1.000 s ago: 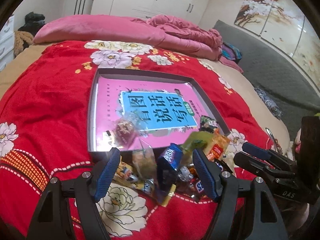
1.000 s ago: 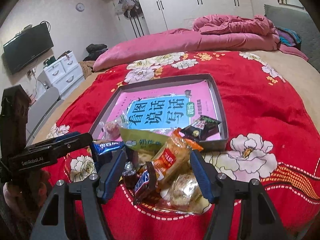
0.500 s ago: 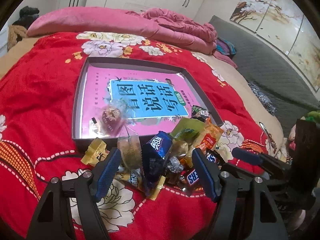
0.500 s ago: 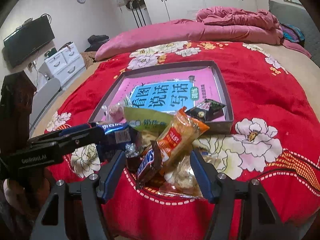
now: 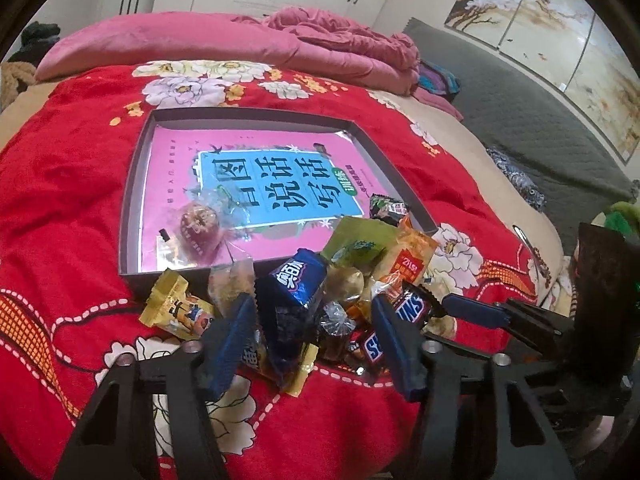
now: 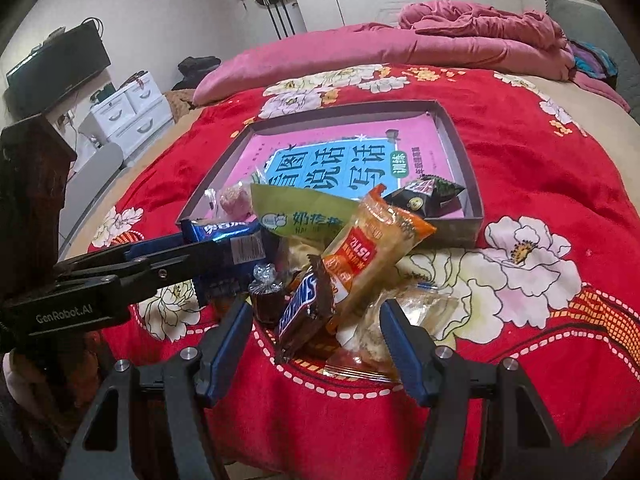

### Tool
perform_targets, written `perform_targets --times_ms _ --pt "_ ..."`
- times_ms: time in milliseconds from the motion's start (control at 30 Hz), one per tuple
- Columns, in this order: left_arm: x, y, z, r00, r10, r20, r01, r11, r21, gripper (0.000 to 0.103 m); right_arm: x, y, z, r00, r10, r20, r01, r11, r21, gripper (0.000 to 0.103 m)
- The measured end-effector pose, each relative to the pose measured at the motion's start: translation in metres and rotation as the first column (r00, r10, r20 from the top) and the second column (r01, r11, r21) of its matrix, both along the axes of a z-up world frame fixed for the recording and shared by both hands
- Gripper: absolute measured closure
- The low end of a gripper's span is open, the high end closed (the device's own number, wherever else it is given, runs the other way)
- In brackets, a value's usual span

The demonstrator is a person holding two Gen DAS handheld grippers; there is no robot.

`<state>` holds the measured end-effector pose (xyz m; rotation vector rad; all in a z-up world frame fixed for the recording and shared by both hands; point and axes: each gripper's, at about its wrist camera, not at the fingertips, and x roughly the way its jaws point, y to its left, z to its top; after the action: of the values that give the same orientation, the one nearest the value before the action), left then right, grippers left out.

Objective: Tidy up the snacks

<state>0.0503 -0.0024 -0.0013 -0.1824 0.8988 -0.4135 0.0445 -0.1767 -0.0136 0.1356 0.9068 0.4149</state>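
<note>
My left gripper (image 5: pixel 314 334) stands wide open around the blue biscuit pack (image 5: pixel 294 292), holding nothing. To take it cleanly I should close on the pack's middle, clear of the foil sweet (image 5: pixel 336 320) just beside it, then lift straight up before carrying it to the tray (image 5: pixel 132 184) just beyond the pile on the bed (image 5: pixel 60 168). My right gripper (image 6: pixel 316 334) is likewise open and empty, astride the chocolate bar (image 6: pixel 306 304).
</note>
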Motion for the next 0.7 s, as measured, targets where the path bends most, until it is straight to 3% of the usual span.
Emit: perform_targets --times_ms 33,233,400,700 --pt "0.000 -0.001 -0.001 1.000 -0.005 -0.002 0.005 1.000 0.001 0.053 0.000 0.000 -0.001 1.000 0.003 -0.003 -0.003 1.000 0.002 0.040" --pt "0.000 -0.006 -0.001 0.999 -0.032 0.006 0.032 0.999 0.003 0.065 0.000 0.005 -0.005 1.000 0.023 -0.010 -0.023 1.000 0.007 0.050" --pt "0.000 -0.010 -0.002 0.999 -0.050 0.007 0.050 0.999 0.014 0.065 0.003 0.011 -0.009 0.999 0.048 -0.014 -0.048 0.999 0.011 0.064" --pt "0.007 -0.008 -0.011 0.999 -0.038 -0.033 0.038 0.999 -0.005 0.065 0.008 0.018 -0.014 0.997 0.070 -0.016 -0.070 0.997 0.020 0.074"
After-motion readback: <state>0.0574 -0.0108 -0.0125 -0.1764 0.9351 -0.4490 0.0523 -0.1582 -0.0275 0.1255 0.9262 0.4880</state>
